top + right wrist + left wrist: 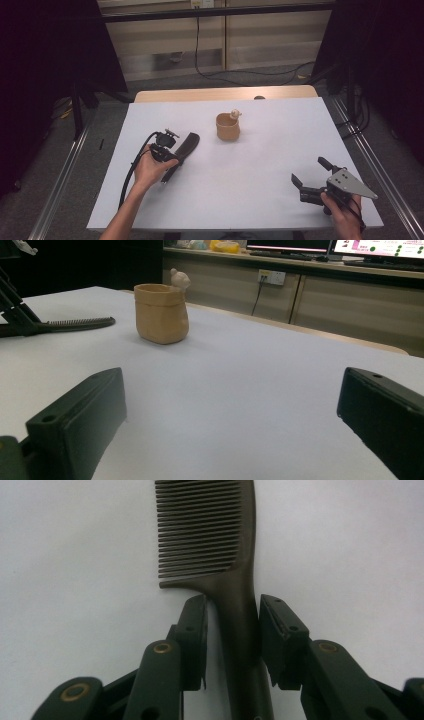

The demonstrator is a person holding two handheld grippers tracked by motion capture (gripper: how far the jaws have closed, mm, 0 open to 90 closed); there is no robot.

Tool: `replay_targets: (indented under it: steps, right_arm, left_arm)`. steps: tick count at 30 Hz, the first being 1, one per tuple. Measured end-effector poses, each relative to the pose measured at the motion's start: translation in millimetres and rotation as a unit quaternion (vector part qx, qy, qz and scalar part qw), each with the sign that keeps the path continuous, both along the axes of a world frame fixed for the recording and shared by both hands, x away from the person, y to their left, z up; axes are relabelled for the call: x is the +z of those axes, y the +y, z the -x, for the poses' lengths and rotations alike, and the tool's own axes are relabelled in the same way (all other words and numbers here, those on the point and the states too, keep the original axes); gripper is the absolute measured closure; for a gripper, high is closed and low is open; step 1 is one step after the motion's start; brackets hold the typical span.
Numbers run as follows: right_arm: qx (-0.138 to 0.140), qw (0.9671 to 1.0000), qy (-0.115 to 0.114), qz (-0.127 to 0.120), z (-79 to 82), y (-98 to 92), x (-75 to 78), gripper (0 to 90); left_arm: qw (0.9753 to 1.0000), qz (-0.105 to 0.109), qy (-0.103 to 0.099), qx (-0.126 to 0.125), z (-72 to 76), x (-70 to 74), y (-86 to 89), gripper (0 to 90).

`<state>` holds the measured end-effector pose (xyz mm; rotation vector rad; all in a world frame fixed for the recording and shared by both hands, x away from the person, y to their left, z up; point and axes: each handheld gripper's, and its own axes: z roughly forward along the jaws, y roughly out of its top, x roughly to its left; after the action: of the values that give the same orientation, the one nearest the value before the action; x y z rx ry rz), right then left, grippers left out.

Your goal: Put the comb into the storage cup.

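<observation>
Jaws: left gripper (232,625) straddling dark toothed comb (220,545) handle, small gaps | right gripper (311,173) wide | tan pot (228,127) apart

The comb (220,555) is dark brown, one-piece, with a long row of fine teeth along one edge and a plain tapering handle. It lies flat on the white table (260,170), at about nine o'clock from the tan cup (227,127), its toothed end pointing toward one o'clock, its handle end toward seven o'clock.
</observation>
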<state>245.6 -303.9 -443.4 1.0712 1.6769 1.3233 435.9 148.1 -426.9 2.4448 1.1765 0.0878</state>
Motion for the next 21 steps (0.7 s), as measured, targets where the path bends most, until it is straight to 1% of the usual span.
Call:
replay_targets:
  steps: [1,2,4,6,8,13,16,21]
  right_arm:
    - [0.001,1.0000,0.002,-0.001,-0.1,0.3,-0.2,0.0]
    - [0.000,1.0000,0.002,-0.001,-0.1,0.6,-0.2,0.0]
    - [0.002,1.0000,0.001,0.000,-0.2,0.9,-0.2,0.0]
    - [0.003,1.0000,0.001,0.001,0.2,1.0,-0.1,0.0]
    - [0.003,1.0000,0.001,0.001,0.4,0.8,0.0,0.0]
    - [0.004,1.0000,0.001,0.001,0.4,1.1,0.0,0.0]
    - [0.004,1.0000,0.001,0.001,0.3,0.9,0.0,0.0]
    - [0.006,1.0000,0.001,0.000,0.2,0.6,-0.1,0.0]
  left_arm:
    - [0.9999,-0.012,0.002,-0.012,-0.9,0.9,-0.2,65.0]
    - [0.9997,-0.020,0.002,-0.014,-0.9,1.4,-1.4,65.7]
    - [0.9995,-0.028,-0.003,-0.013,0.0,1.2,-3.6,66.3]
    - [0.9996,-0.027,-0.004,-0.010,0.3,0.8,-4.0,66.4]
    - [0.9995,-0.028,-0.002,-0.012,-0.1,1.0,-3.3,67.0]
    - [0.9994,-0.032,-0.007,-0.007,0.5,1.0,-3.8,70.7]
    - [0.9996,-0.027,-0.006,-0.007,-0.2,1.0,-2.2,72.1]
    - [0.9996,-0.028,-0.005,-0.008,-0.1,2.0,-2.2,72.6]
